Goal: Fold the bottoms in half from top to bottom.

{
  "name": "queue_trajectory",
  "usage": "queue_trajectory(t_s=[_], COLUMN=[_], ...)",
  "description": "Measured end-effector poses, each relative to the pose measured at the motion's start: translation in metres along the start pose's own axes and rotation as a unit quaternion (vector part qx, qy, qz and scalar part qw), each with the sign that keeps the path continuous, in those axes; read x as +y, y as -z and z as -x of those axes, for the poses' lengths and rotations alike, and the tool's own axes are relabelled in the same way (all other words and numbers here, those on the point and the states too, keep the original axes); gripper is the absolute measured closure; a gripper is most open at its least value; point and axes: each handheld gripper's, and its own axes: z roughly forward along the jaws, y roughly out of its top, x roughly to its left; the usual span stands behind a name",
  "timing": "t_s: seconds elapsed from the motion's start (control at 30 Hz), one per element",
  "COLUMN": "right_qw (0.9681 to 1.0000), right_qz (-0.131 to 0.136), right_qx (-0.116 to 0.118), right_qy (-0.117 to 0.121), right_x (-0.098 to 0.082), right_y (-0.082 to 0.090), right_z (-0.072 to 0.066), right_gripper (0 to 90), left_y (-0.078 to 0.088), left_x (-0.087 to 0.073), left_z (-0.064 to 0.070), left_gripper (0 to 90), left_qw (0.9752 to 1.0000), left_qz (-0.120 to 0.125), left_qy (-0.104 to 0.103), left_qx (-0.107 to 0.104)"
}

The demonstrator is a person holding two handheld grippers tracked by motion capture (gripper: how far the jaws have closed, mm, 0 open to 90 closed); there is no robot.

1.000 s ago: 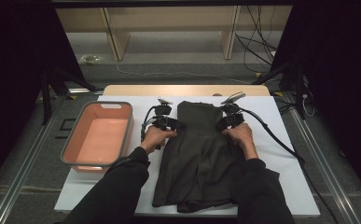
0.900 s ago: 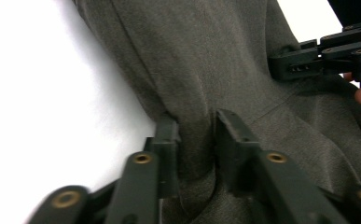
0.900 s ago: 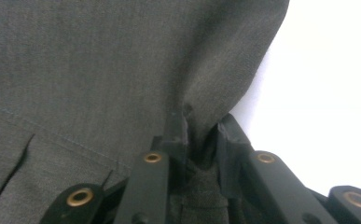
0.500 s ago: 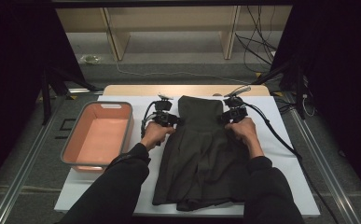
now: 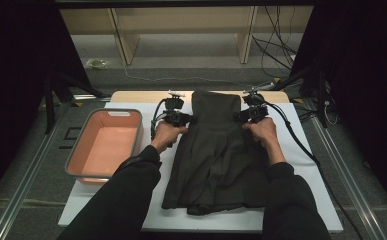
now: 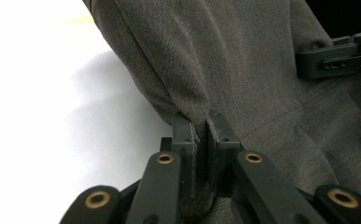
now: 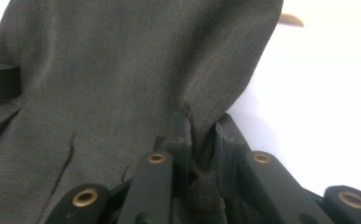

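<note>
My left gripper point(image 5: 190, 119), right gripper point(image 5: 239, 115): jaws just closing, pinched on dark skirt point(image 5: 216, 160). Pink tub point(image 5: 104, 145) left, apart, on white surface point(image 5: 306, 200).

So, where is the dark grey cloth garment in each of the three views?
High view: dark grey cloth garment lies mid-table, right of the pink tub.
Left gripper view: garment upper right.
Right gripper view: garment upper left.
Shared landmark: white table cover.
</note>
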Motion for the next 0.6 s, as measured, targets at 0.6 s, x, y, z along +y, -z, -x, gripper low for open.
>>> queue_trajectory(t_s=[0.6], right_qw=[0.9988], right_qz=[0.032], right_qx=[-0.010], right_qy=[0.035], right_x=[-0.024], right_y=[0.004], right_z=[0.000], right_gripper=[79.3], left_y=[0.011], left_x=[-0.017], left_z=[0.015], left_gripper=[82.9], left_qw=[0.9970], left_qz=[0.013], left_qy=[-0.070], left_qx=[-0.030])
